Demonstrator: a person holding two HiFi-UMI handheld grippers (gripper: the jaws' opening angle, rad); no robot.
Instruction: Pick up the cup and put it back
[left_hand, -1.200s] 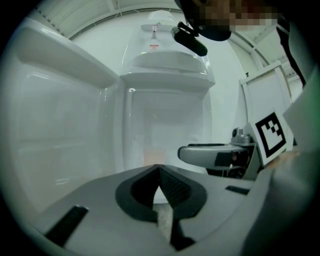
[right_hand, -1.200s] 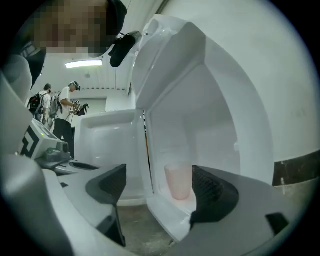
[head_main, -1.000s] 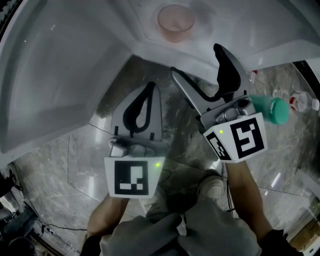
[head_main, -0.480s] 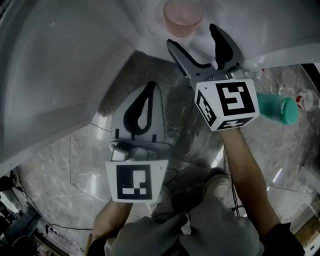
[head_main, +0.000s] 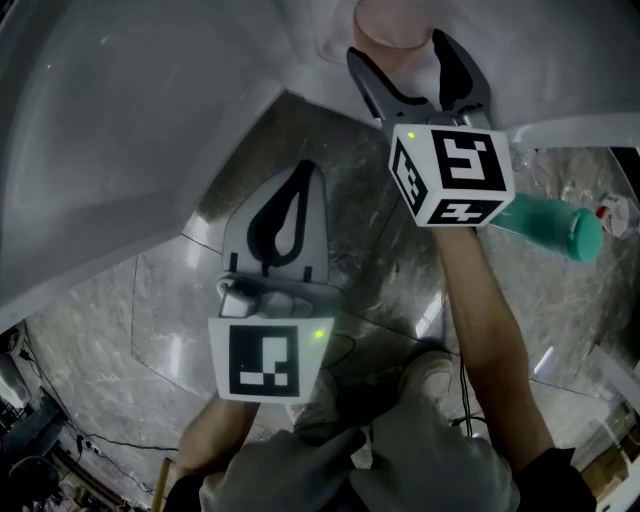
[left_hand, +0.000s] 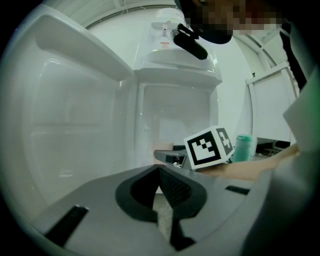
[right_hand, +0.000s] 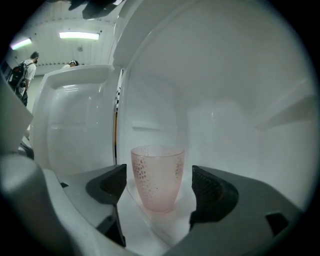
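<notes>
A translucent pink cup (right_hand: 157, 177) with a dotted pattern stands upright on a white shelf (right_hand: 165, 227) inside an open white fridge; in the head view the pink cup (head_main: 390, 22) shows at the top edge. My right gripper (head_main: 412, 62) is open, its two dark fingers reaching to either side of the cup, with a gap on each side. In the right gripper view the right gripper (right_hand: 159, 189) frames the cup without touching it. My left gripper (head_main: 290, 205) hangs lower at the left over the marble floor, shut and holding nothing; the left gripper (left_hand: 159, 192) points toward the fridge.
The open white fridge door (head_main: 110, 130) fills the left of the head view. A teal bottle (head_main: 550, 225) lies to the right, behind my right gripper. A grey marble floor (head_main: 120, 330) lies below. People stand far off at the left of the right gripper view.
My right gripper has moved up and forward into the fridge, bringing its open fingers beside the cup. The left gripper has stayed put.
</notes>
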